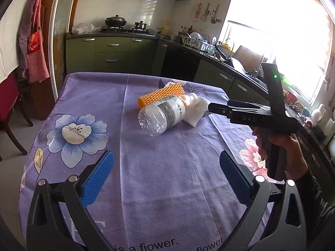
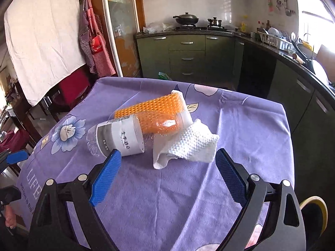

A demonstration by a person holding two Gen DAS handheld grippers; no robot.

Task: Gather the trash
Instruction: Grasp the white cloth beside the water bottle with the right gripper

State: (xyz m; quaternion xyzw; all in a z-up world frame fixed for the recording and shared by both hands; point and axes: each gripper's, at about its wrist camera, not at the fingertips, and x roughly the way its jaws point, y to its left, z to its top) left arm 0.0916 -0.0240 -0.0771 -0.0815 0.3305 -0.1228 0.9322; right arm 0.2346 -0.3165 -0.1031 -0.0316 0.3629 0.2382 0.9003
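Right wrist view puts my right claw [image 2: 167, 172] low over the purple flowered cloth [image 2: 188, 209] on the counter, its blue pads spread wide with nothing between them. The crumpled white paper towel [image 2: 188, 144] lies at my 12 o'clock, just beyond the pad tips and roughly centred in the gap. Touching it at about 11 o'clock is the clear plastic bottle [image 2: 121, 138], lying on its side with its neck end against the towel. Behind the bottle, further along 12 o'clock, sits the orange nubbed block [image 2: 150, 105], pressed up against it.

In the left wrist view my left claw [image 1: 166, 167] also stands released and empty, held back from the pile, with the bottle [image 1: 161, 115] at its 12 o'clock, well apart. The right claw [image 1: 209, 107] comes in from 3 o'clock, its tip at the towel [image 1: 195, 113].

I judge this to be the approach for the first pickup, with nothing collected yet. The next move calls for easing the right claw forward and down until the pads straddle the towel, then closing. The towel is soft and bunched, so I should take a thick fold. The left pad sits close to the bottle, which may roll if nudged. No bin shows in either view.
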